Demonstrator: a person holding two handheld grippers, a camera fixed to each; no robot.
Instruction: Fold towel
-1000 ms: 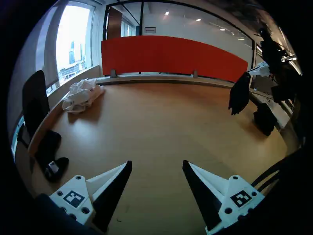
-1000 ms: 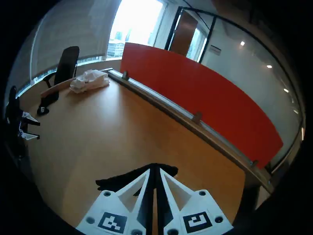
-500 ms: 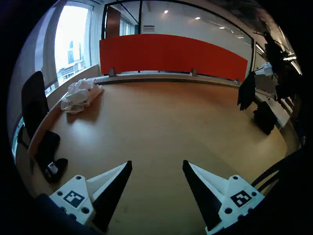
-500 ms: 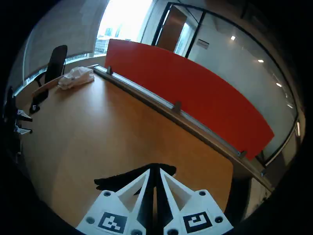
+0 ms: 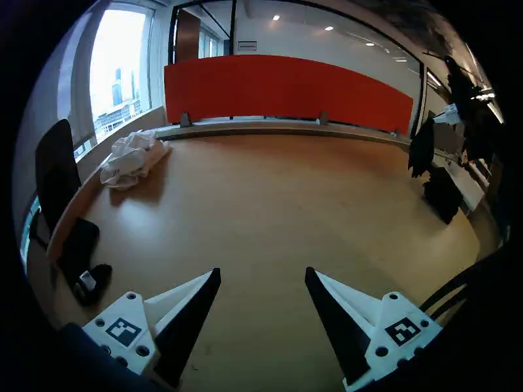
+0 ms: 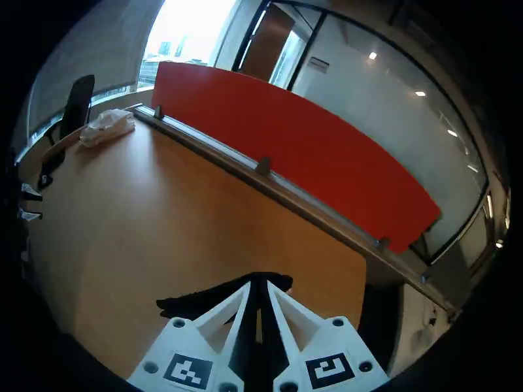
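Observation:
My left gripper [image 5: 261, 274] hangs open low over the wooden table [image 5: 274, 202], with nothing between its fingers. A black towel [image 5: 421, 149] dangles in the air past the table's right end, held from above by my right gripper [image 5: 448, 116]. In the right gripper view the right gripper [image 6: 259, 284] is shut on that black towel [image 6: 216, 299], whose dark folds spread out under the fingertips. A crumpled white cloth pile [image 5: 132, 158] lies at the table's far left corner; the right gripper view shows this white pile [image 6: 106, 125] far off. The left gripper [image 6: 23, 202] appears small at the left edge there.
A red partition [image 5: 287, 88] runs along the table's far edge, also seen as the red partition [image 6: 294, 153]. A black office chair [image 5: 55, 170] stands at the left by the window. A black bag [image 5: 443, 196] sits beyond the table's right end.
The right gripper has carried the black towel further to the right and away from the table, still shut on it. The left gripper has barely moved.

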